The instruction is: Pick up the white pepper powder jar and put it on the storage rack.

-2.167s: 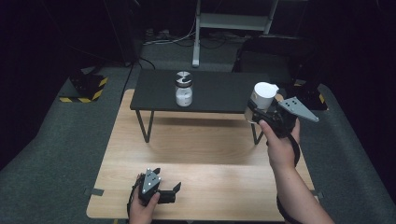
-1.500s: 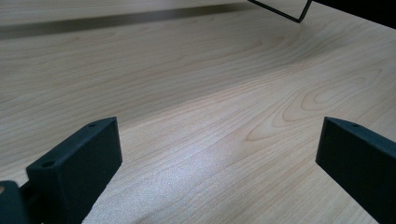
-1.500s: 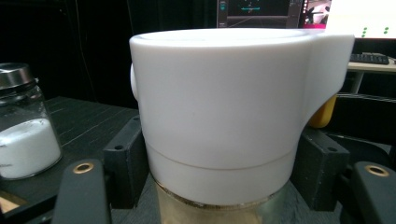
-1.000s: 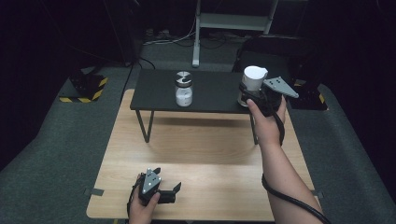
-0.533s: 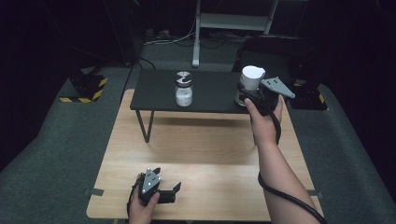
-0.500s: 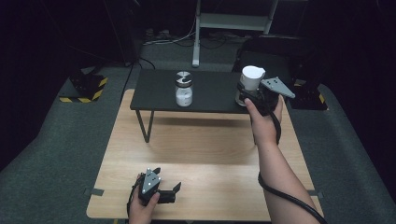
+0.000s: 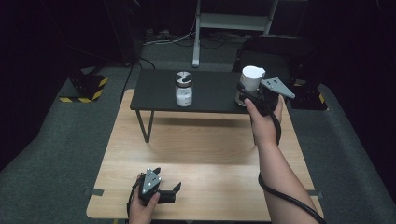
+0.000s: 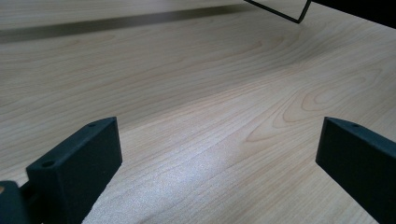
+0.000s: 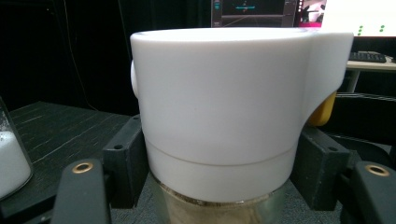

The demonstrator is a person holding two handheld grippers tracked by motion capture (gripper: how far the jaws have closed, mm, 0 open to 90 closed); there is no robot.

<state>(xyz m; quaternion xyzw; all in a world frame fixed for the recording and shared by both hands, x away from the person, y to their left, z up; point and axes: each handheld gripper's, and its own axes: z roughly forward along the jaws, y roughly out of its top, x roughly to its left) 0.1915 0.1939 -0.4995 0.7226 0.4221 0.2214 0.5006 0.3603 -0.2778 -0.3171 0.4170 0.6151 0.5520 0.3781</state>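
Note:
A glass jar with a tall white lid [image 7: 251, 77] is upright at the right end of the low black table [image 7: 210, 88]. My right gripper [image 7: 243, 94] is shut on its body just under the lid. In the right gripper view the white lid [image 9: 224, 107] sits between the two jaws of the right gripper [image 9: 219, 186]. I cannot tell whether the jar's base touches the table. A second jar with a grey lid and white powder [image 7: 183, 88] stands mid-table, and its edge [image 9: 11, 158] shows at the left. My left gripper [image 7: 167, 179] rests open on the wooden table [image 7: 210, 149], nothing between the left gripper's [image 8: 219, 163] jaws.
The black table stands on thin legs [image 7: 145, 126] on the far half of the wooden table. On the floor lie a yellow-and-black striped base [image 7: 84, 93] at the left and dark equipment [image 7: 306, 93] at the right. A white stand [image 7: 229, 21] rises behind.
My right gripper has carried the white-lidded jar from off the right edge leftward and down onto the black table's right end. The left gripper has not moved.

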